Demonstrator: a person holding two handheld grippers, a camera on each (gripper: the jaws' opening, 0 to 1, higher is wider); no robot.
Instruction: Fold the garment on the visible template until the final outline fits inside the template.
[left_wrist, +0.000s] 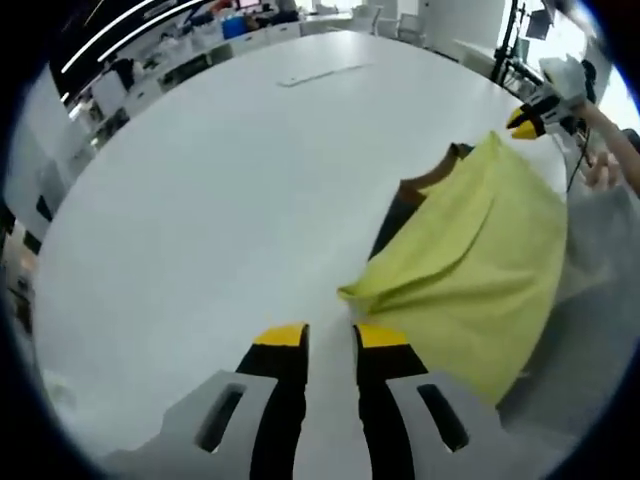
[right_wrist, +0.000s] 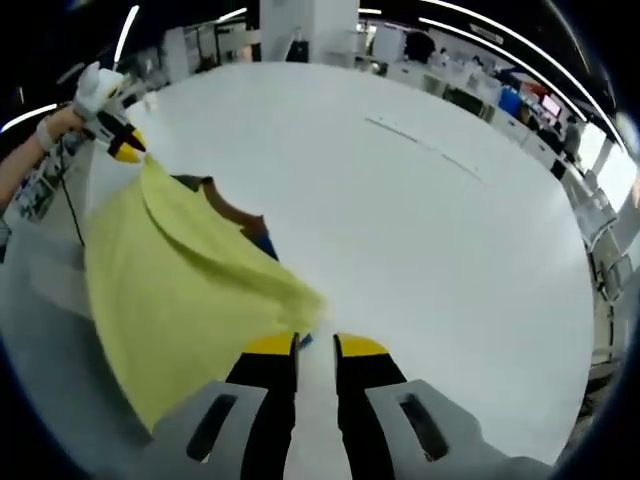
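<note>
Garment (left_wrist: 490, 270) hangs clamped between both hand-held grippers (left_wrist: 330, 335) (right_wrist: 316, 345) over white table (left_wrist: 200, 200).

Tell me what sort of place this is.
Probably an open-plan office: a large white table holds the yellow garment, with rows of desks and monitors behind, under long ceiling strip lights.

I see a plain yellow-green cloth garment (left_wrist: 480, 270) with no print on it; in my right gripper view it (right_wrist: 170, 290) reads the same flat yellow. Under it lies a dark template (left_wrist: 395, 215) with a brown edge and a sliver of blue (right_wrist: 265, 243). The round white table (left_wrist: 220, 180) is unmarked. My left gripper (left_wrist: 330, 335) and right gripper (right_wrist: 315, 345) have black jaws with yellow tips on grey bodies.
</note>
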